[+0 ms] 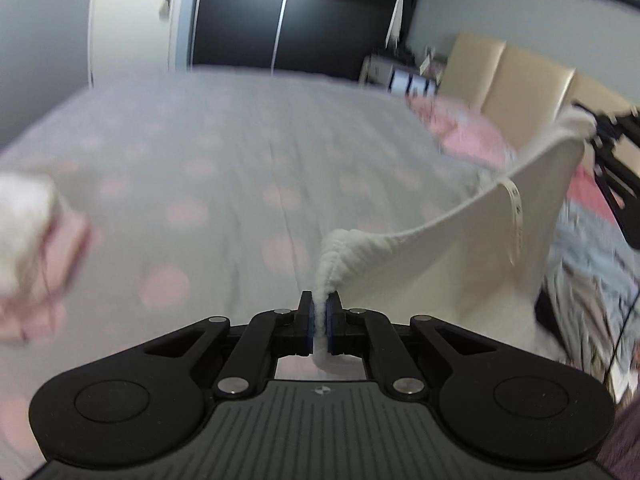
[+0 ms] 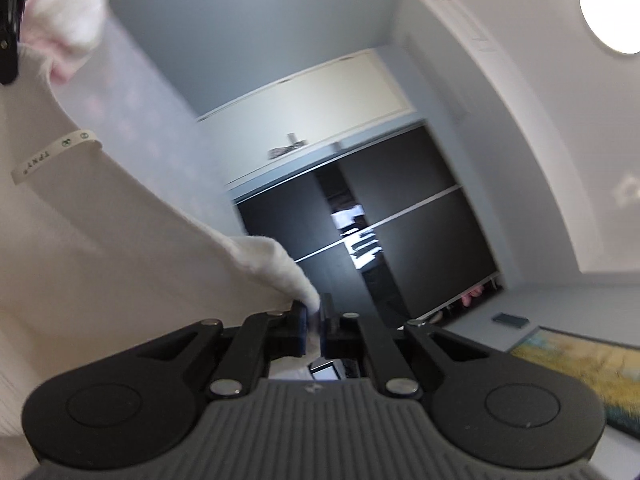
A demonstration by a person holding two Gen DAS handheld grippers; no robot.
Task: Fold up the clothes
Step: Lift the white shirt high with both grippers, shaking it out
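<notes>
Left and right wrist views, garment raised between two claws. We see the left claw [image 1: 319,314] pinched tight on a bunched corner of a cream-white garment [image 1: 472,252], its blue pads pressing the knitted edge between them. The right claw [image 2: 314,320] is likewise clamped on another corner of the same garment [image 2: 100,260], with fabric showing between and behind its pads. In the left view the right claw [image 1: 600,128] appears at the far right, and the cloth hangs stretched between the two holds, above the near right part of the bed [image 1: 224,184], which carries a pale sheet with pink dots.

We judge the task to be at an early stage for this piece: the garment is lifted and spread by two corners, and no fold is yet visible in it. Laying it flat on the bed, folding it over and setting it aside appear to remain. A pink and white bundle [image 1: 28,248] lies at the left edge of the bed and a pink item [image 1: 464,128] near the headboard [image 1: 516,76]; whether these are folded clothes, blur prevents us from telling.

A narrow white ribbon label [image 2: 56,152] is sewn across the garment's inner face. It bears small round marks and a short line of letters, seen upside down and too small to read with confidence. We find no other legible writing.
</notes>
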